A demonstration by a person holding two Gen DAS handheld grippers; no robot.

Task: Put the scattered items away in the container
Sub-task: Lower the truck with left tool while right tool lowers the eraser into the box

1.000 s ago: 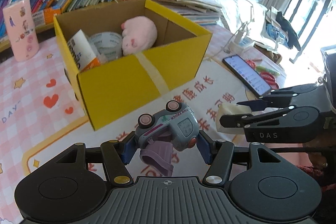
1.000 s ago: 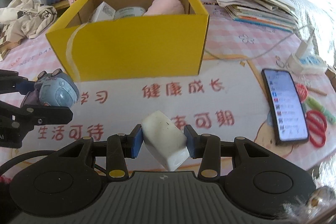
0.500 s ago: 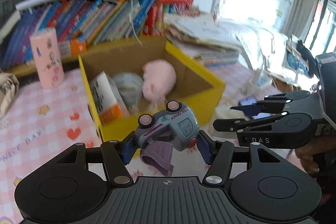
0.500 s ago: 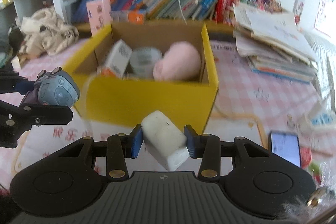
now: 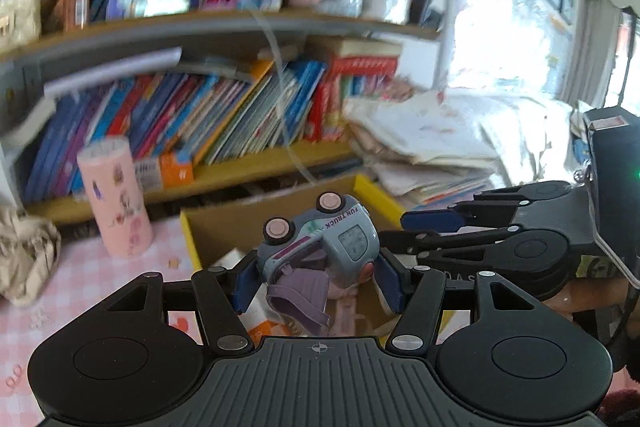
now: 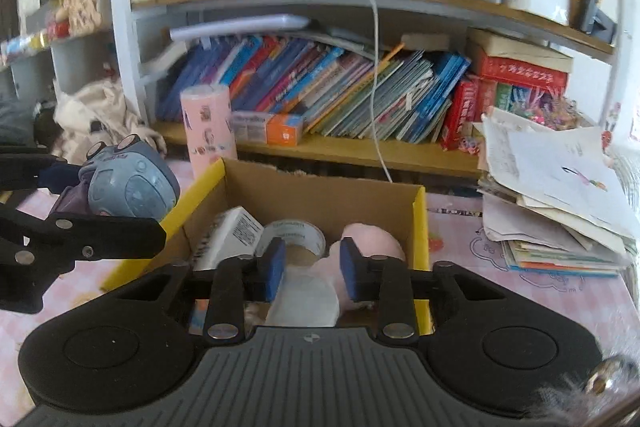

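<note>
Plastic makes up the toy truck (image 5: 320, 239), so I judge it light, stiff and a little slick on its rounded shell. The left claw (image 5: 316, 285) is clenched on it across the body, wheels up, with a purple flap hanging loose beneath. It hangs over the near edge of the yellow cardboard box (image 5: 376, 193). The flat sides under the pads look the safest hold, since the domed roof and wheels would likely roll out of a pinch. A short drop should not hurt it.

The right claw (image 6: 312, 267) has just been closing and its jaws are drawn to their narrowest. The white block (image 6: 302, 301) shows blurred low behind the pads, over the box, apparently out of the grip. It looks small and smooth. Inside the box lie a pink plush toy (image 6: 376, 241), a tape roll (image 6: 296, 231) and a small carton (image 6: 236, 231), a fairly soft bed for landing
</note>
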